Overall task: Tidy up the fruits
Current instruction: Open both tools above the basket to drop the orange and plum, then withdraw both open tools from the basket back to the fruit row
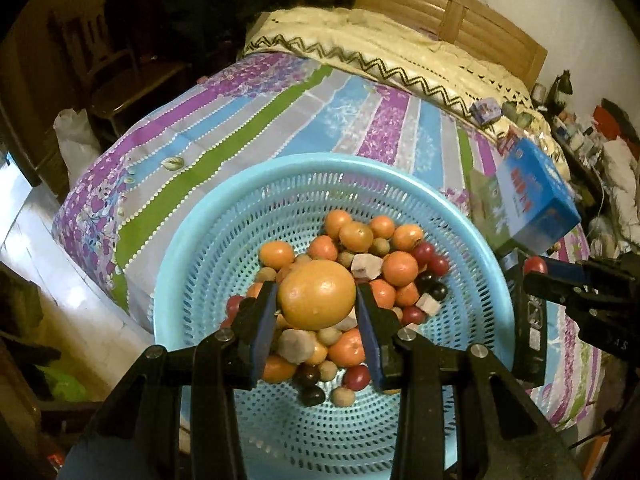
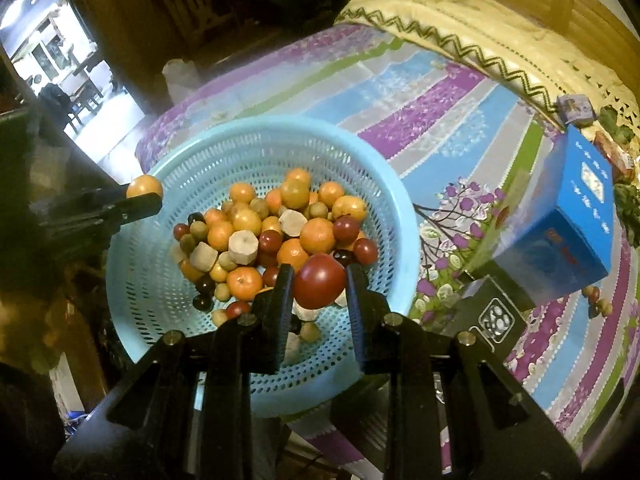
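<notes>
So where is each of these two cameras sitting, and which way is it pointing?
Left wrist: sits behind the left tongs, looking steeply down into the blue basket; the tongs clamp an orange.
Right wrist: sits behind the right tongs, looking down likewise; they clamp a red fruit.
Shared: basket, striped bedspread, blue box, each other's tongs.
</notes>
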A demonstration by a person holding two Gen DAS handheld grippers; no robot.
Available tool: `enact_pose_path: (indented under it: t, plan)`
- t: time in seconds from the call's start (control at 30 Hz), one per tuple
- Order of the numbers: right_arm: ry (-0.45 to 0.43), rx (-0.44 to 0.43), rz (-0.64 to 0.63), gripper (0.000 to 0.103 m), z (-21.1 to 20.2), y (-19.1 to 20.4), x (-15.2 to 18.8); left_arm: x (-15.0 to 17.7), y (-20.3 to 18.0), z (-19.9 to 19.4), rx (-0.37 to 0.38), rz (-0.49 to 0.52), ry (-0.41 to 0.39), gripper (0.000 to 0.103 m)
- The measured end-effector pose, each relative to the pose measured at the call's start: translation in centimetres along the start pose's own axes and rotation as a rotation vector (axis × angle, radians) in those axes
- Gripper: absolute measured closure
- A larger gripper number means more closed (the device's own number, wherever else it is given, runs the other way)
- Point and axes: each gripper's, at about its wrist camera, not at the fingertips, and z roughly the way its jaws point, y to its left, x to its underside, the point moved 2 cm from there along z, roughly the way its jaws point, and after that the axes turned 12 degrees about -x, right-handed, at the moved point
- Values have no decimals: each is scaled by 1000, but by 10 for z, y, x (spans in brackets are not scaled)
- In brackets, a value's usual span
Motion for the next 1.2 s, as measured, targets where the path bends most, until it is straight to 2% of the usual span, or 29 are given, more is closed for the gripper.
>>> enact_pose_path:
  t: [0.3, 0.97, 1.03, 1.07, 1.1, 1.17, 1.2]
  plan:
    - [28, 5, 30, 75, 12, 0, 1, 2, 4, 5, -6, 3, 19, 63]
    - [25, -14, 41, 75, 22, 3, 1, 5, 8, 13, -15, -5, 39, 63]
    - [24, -25, 42, 75, 22, 4, 1, 5, 8, 15, -19, -11, 40, 52]
    - [22, -31, 42, 69, 22, 4, 1, 5, 9, 15, -15, -13, 35, 38]
    - [18, -33, 41, 56, 21, 4, 1, 5, 10, 16, -13, -15, 31, 27]
    - [1, -36, 43, 46, 19, 3, 2, 4, 12, 16, -4, -29, 27, 19]
    - [-1, -35, 43, 45, 19, 2, 2, 3, 12, 16, -2, -35, 29, 14]
